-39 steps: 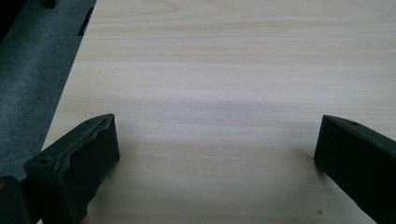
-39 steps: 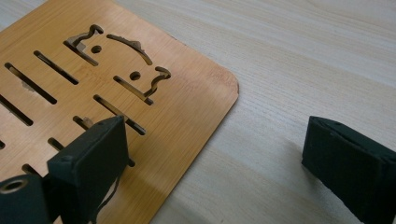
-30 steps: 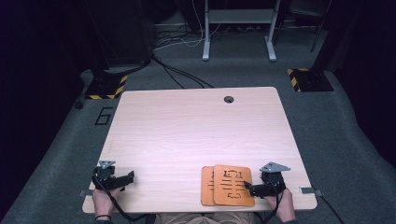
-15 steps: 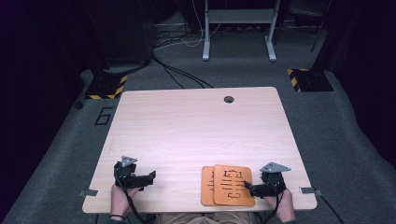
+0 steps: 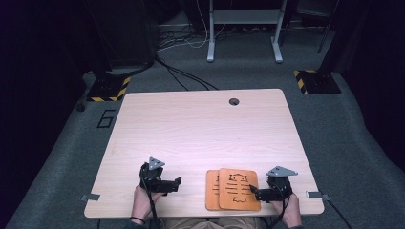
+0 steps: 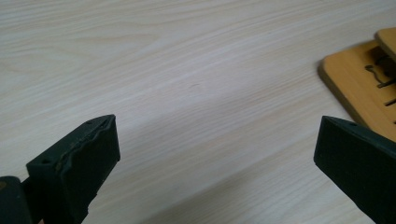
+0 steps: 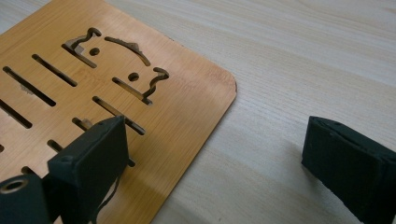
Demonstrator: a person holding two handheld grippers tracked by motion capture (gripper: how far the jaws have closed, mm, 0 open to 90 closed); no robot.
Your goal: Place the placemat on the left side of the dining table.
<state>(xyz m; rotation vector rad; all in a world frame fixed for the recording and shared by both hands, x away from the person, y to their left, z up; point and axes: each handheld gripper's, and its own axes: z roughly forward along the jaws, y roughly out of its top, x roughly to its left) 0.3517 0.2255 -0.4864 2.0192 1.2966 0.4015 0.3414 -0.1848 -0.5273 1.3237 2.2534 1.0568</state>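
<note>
Two orange-brown wooden trivets lie flat near the bench's front edge, right of its middle. The upper trivet has rounded corners and cut-through slots below a small cat-face outline with two dot eyes. It overlaps the lower trivet, covering most of it and leaving a strip along its left side bare. Both sit roughly square to the bench edge
</note>
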